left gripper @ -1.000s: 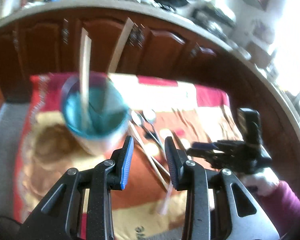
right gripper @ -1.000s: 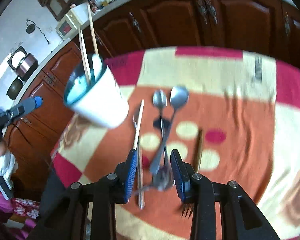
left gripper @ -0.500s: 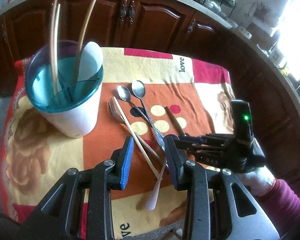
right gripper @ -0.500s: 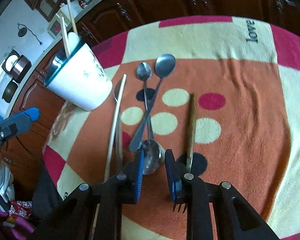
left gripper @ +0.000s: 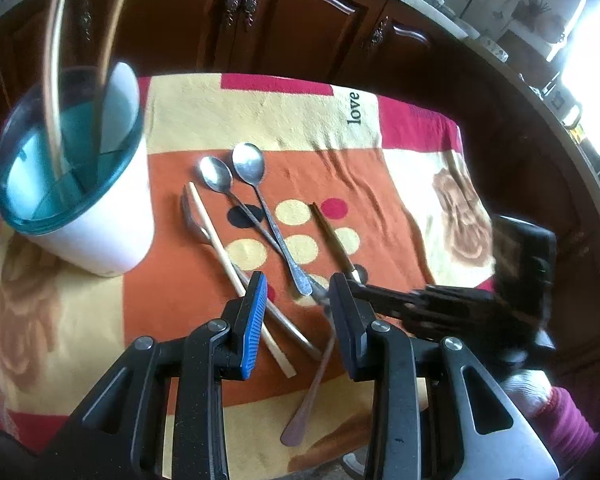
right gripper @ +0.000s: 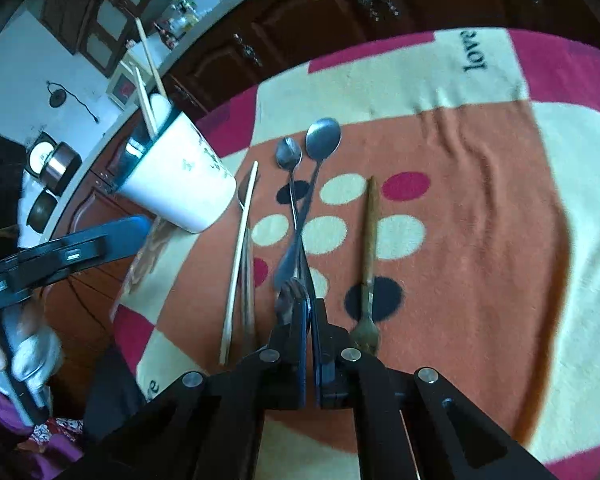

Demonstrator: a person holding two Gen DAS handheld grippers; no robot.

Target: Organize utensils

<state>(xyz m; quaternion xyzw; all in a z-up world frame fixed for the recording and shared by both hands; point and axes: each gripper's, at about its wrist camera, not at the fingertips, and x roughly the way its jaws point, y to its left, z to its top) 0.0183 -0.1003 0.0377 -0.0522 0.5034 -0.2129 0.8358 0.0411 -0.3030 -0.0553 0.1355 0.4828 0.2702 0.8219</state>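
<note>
Left claw [left gripper: 298,312] hovers unclenched and empty above the patterned towel [left gripper: 260,108], its blue pads apart over the loose utensils. To its left a white cup [left gripper: 96,224] with a teal rim stands on the towel, holding two chopsticks [left gripper: 52,92] and a white spoon. Right of the cup lie a fork under a single chopstick [left gripper: 228,260], then two crossed metal spoons [left gripper: 252,184], then a brown-handled fork [right gripper: 370,240]. Right claw [right gripper: 310,312] is clenched on the handle end of a spoon.
</note>
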